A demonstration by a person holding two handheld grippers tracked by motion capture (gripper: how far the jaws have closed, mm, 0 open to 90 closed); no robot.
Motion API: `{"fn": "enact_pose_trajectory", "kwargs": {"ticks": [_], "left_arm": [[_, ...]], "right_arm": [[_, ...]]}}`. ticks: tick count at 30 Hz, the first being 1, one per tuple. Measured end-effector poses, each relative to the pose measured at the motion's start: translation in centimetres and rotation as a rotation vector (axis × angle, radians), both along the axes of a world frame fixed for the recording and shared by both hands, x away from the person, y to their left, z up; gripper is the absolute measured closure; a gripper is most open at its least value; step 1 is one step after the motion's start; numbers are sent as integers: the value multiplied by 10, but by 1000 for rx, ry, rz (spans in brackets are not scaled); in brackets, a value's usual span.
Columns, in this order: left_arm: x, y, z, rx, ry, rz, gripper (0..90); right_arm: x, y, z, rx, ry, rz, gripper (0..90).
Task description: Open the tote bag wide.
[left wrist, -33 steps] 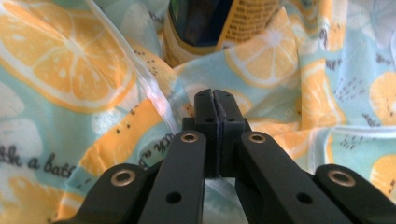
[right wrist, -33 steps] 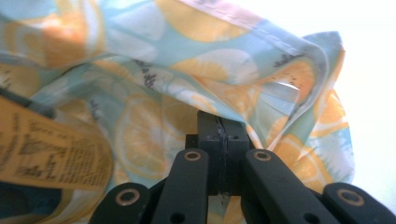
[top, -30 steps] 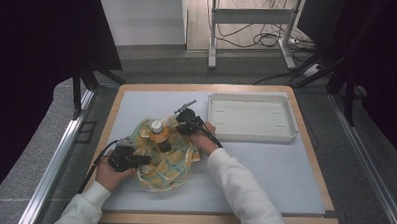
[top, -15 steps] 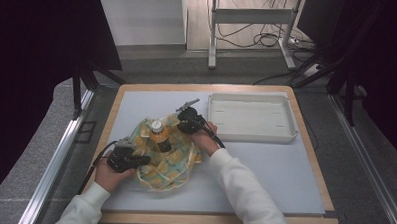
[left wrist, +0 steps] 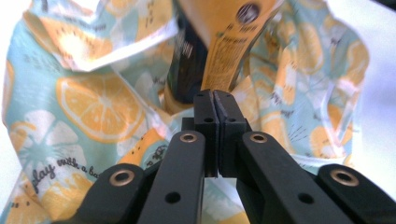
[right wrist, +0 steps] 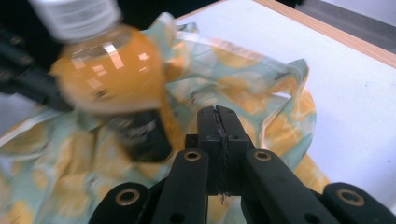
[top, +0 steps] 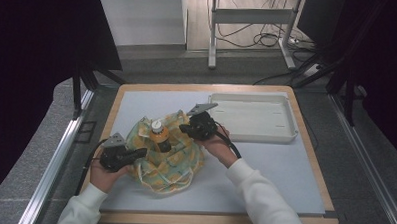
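A bottle of orange drink with a white cap stands on a crumpled cloth printed with orange slices, near the table's left middle. My left gripper is at the cloth's left edge, jaws shut on a fold of cloth. My right gripper is at the cloth's far right edge, shut on cloth that rises to its tips. The left gripper view has the shut jaws just short of the bottle, cloth all around. From the right gripper, the bottle is upper left and the cloth lifted.
A white shallow tray lies at the back right of the white mat, close behind my right hand. The mat sits in a wooden-edged tabletop. Metal rails run along both sides, and a table frame with cables stands on the floor beyond.
My right gripper has moved up and away to the right, drawing the cloth's far edge with it. The left gripper has risen a little with its edge. The bottle stays upright.
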State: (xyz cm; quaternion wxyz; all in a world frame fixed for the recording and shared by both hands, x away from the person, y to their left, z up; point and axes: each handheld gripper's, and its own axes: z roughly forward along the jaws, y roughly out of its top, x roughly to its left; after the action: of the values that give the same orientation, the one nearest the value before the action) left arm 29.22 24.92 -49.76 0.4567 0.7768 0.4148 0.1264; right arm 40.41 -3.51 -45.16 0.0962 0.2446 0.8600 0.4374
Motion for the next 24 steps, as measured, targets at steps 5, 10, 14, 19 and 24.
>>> {"fn": "enact_pose_trajectory", "kwargs": {"ticks": [5, 10, 14, 19, 24], "left_arm": [[-5, -1, 5, -9, -10, 11, 884], [-10, 0, 8, -9, -19, 29, 848], [-20, -1, 8, 8, -69, 78, 718], [-25, 0, 9, 11, -92, 117, 500], [-22, 3, 7, 12, -73, 97, 302]], "right_arm": [[-16, -16, 1, 24, -9, 37, 884], [-28, -29, -2, 39, -11, 61, 850], [-32, -35, -4, 40, -12, 102, 730], [-36, -34, -5, 46, -25, 100, 527], [-41, -34, -6, 65, -46, 90, 412]]}}
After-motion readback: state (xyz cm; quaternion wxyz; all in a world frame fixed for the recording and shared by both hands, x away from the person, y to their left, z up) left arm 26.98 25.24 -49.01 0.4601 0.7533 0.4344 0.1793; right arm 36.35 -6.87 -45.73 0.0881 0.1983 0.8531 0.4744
